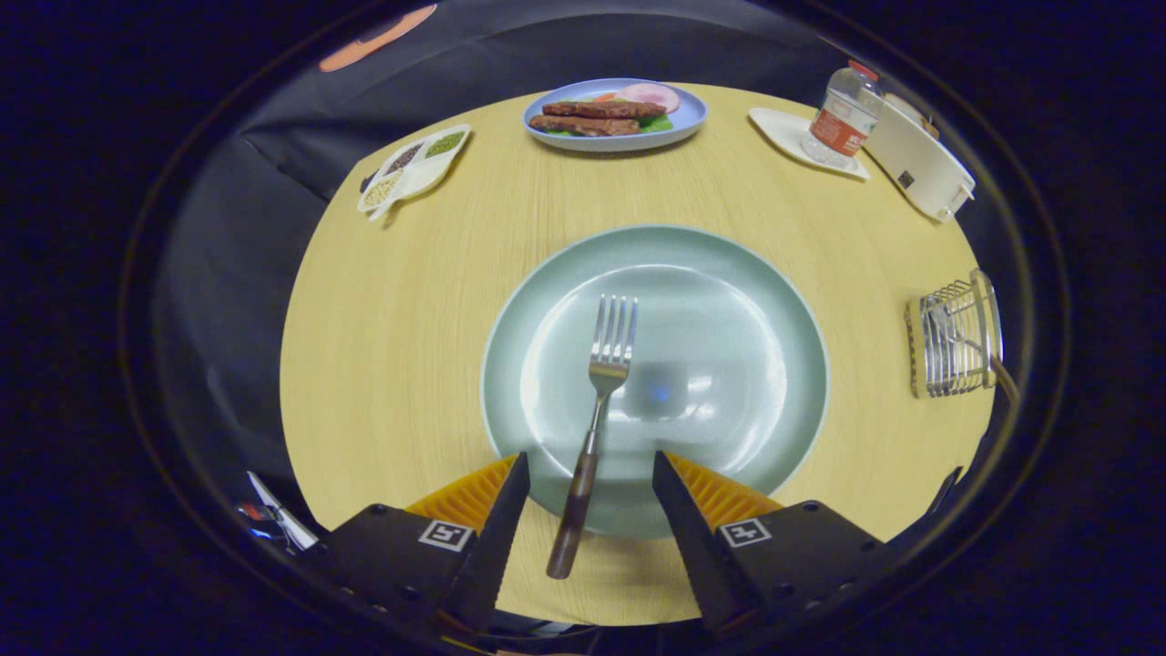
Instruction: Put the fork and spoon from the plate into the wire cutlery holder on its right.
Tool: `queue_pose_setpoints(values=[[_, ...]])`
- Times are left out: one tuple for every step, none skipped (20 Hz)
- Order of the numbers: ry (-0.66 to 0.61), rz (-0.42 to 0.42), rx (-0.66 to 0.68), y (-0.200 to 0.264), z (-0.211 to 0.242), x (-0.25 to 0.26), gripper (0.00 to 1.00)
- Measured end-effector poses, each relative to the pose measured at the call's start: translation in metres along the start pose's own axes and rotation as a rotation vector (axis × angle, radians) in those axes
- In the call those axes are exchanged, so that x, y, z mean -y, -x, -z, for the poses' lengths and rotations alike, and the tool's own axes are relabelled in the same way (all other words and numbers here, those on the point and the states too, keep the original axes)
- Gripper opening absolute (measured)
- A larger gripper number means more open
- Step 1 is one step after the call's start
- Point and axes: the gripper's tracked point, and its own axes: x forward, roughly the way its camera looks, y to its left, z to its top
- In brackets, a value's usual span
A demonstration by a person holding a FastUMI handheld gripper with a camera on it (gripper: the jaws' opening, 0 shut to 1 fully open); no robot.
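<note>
A pale green plate point(729, 301) lies on the round wooden table, just ahead of my fingers. A fork point(597, 401) with a dark handle rests on it, tines pointing away and the handle end hanging over the near rim. The handle lies between my two fingers without touching either. My gripper point(590, 465) is open and hovers above the near rim of the plate. The wire cutlery holder point(952, 339) stands to the right of the plate near the table's edge; a thin handle sticks out of it on its right side.
Beyond the plate sit a blue dish of food point(615, 114), a white divided tray of grains point(414, 169) to the left, and a water bottle point(840, 114) on a white saucer beside a white box point(920, 159) to the right.
</note>
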Motion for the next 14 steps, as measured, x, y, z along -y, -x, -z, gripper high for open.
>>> queue_pose_setpoints(values=[[-0.003,0.015,-0.007,-0.003,0.001,0.0,0.73],[-0.003,0.044,-0.017,-0.008,0.003,0.003,0.63],[-0.012,0.061,-0.032,-0.01,0.005,0.004,0.53],[-0.025,0.063,-0.044,-0.013,0.007,0.002,0.43],[-0.026,0.059,-0.053,-0.014,0.009,-0.001,0.38],[-0.021,0.069,-0.058,-0.014,0.011,-0.001,0.34],[-0.022,0.079,-0.056,-0.015,0.01,0.001,0.21],[-0.023,0.079,-0.055,-0.018,0.011,0.0,0.1],[-0.025,0.066,-0.057,-0.017,0.012,-0.002,0.09],[-0.025,0.051,-0.064,-0.016,0.013,-0.004,0.05],[-0.022,0.041,-0.064,-0.014,0.013,-0.006,0.05],[-0.015,0.039,-0.058,-0.012,0.014,-0.006,0.01],[-0.006,0.035,-0.049,-0.008,0.013,-0.005,0.01],[-0.004,0.025,-0.042,-0.005,0.012,-0.005,0.01]])
